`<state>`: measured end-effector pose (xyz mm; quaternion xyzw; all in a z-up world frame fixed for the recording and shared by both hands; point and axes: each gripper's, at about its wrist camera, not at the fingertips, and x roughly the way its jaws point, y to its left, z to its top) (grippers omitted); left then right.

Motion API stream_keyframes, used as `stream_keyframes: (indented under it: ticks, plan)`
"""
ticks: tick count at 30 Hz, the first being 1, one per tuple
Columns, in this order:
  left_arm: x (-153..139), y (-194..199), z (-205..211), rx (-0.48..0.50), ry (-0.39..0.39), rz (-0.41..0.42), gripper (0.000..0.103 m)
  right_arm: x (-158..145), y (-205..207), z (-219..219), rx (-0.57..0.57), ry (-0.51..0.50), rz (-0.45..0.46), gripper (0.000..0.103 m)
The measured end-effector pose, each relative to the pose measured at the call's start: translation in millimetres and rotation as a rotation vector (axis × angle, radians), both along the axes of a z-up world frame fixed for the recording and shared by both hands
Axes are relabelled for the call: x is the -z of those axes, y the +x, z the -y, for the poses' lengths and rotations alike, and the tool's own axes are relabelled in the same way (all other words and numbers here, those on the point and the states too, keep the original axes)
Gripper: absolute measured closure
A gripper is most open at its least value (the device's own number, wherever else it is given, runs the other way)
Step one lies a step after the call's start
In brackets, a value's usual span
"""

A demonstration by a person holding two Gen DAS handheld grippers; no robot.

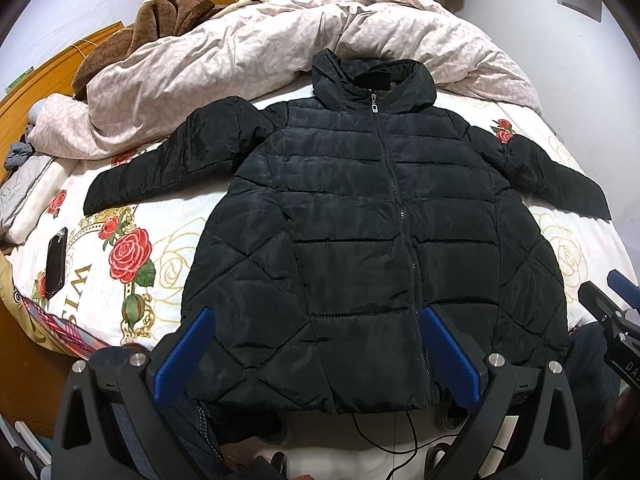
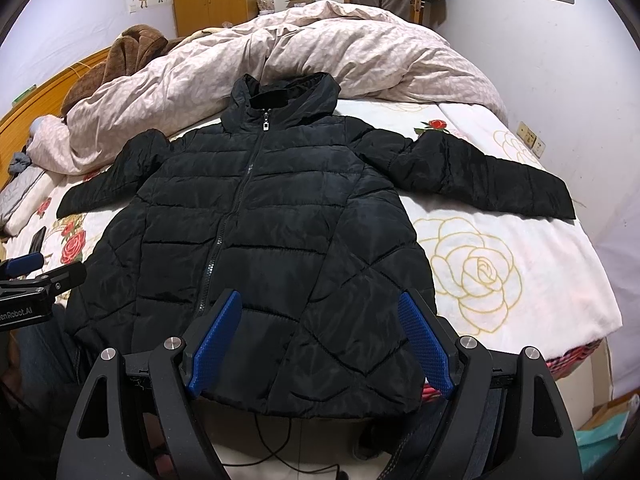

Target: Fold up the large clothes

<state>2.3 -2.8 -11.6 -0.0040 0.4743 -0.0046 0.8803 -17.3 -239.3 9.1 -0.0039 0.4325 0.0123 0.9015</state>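
Note:
A black quilted hooded jacket (image 1: 360,232) (image 2: 256,240) lies flat and zipped on the bed, front up, hood toward the far side, both sleeves spread sideways. My left gripper (image 1: 320,316) hovers open over the hem, its blue pads (image 1: 188,352) wide apart with nothing between them. My right gripper (image 2: 320,300) is open too, above the hem's right half, its blue pads (image 2: 424,340) empty. The right gripper also shows at the right edge of the left wrist view (image 1: 612,312), and the left gripper at the left edge of the right wrist view (image 2: 36,276).
A rose-patterned bed sheet (image 1: 132,256) (image 2: 500,264) covers the bed. A crumpled pale duvet (image 1: 248,52) and a brown blanket (image 1: 160,20) are heaped at the far side. A black phone (image 1: 56,264) lies left of the jacket. A black cable (image 1: 400,436) hangs below the hem.

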Motion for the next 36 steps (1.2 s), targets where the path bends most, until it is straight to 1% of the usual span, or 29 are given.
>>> stream_keyframes:
  ticks: [36]
  plan:
    - [2.8,-1.1,-3.7,-0.005,0.001,-0.007,0.0,2.1,-2.2,-1.3,0.001,-0.005,-0.004,0.022]
